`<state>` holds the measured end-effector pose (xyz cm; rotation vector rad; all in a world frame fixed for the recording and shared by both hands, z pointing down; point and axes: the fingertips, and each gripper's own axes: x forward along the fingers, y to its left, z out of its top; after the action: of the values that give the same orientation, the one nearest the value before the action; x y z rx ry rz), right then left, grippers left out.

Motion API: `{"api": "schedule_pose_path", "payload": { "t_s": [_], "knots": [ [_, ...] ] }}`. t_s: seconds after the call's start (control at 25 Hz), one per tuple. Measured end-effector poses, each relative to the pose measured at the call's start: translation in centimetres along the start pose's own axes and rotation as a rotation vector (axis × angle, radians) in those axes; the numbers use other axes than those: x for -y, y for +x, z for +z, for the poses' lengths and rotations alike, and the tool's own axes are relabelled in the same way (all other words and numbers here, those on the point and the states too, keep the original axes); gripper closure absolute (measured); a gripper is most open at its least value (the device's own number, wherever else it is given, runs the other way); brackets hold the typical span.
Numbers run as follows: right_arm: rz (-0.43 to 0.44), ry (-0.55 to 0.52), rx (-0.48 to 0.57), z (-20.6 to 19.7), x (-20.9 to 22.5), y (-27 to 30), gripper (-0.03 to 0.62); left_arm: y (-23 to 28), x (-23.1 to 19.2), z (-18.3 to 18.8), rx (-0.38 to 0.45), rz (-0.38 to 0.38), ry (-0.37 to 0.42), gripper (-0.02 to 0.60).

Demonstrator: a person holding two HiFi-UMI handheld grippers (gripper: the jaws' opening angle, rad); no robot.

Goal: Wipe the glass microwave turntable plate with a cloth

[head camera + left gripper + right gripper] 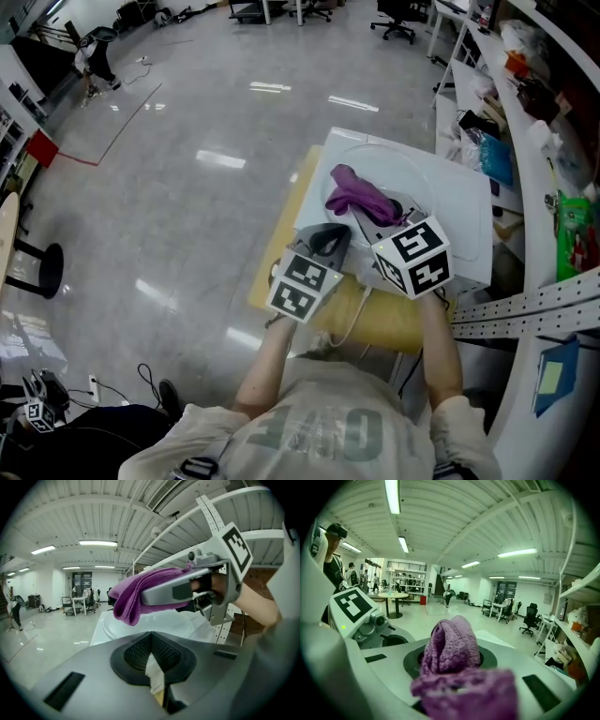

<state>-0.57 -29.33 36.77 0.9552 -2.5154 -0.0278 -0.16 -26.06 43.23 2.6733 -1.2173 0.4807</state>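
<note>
The glass turntable plate [412, 169] lies flat on a white top [469, 234]. Over its near part hangs a purple cloth [356, 195], with my right gripper [377, 212] shut on it. In the right gripper view the cloth [452, 653] bulges out of the jaws and hides them. My left gripper [326, 240] is at the plate's near-left edge, to the left of the right one. Its jaws stand together in the left gripper view [152, 667], with a small white slip at the seam. That view shows the right gripper [154, 592] holding the cloth [133, 597] just above the plate [140, 630].
The white top rests on a yellow board [281, 272] that sticks out on the left and near side. Cluttered white shelves [525, 122] and a perforated rail [525, 314] stand close on the right. Shiny open floor [169, 187] lies to the left.
</note>
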Motion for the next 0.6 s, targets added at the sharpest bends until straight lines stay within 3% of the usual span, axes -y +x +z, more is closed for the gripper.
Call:
{"api": "schedule_pose_path", "payload": {
  "t_s": [0.32, 0.6],
  "knots": [
    [0.108, -0.088, -0.193, -1.8, -0.6, 4.9, 0.537, 0.0, 0.1, 0.1, 0.016, -0.004, -0.018, 0.581],
    [0.119, -0.152, -0.272, -2.3, 0.3, 6.8, 0.537, 0.2, 0.2, -0.4, -0.005, 0.015, -0.017, 0.581]
  ]
}}
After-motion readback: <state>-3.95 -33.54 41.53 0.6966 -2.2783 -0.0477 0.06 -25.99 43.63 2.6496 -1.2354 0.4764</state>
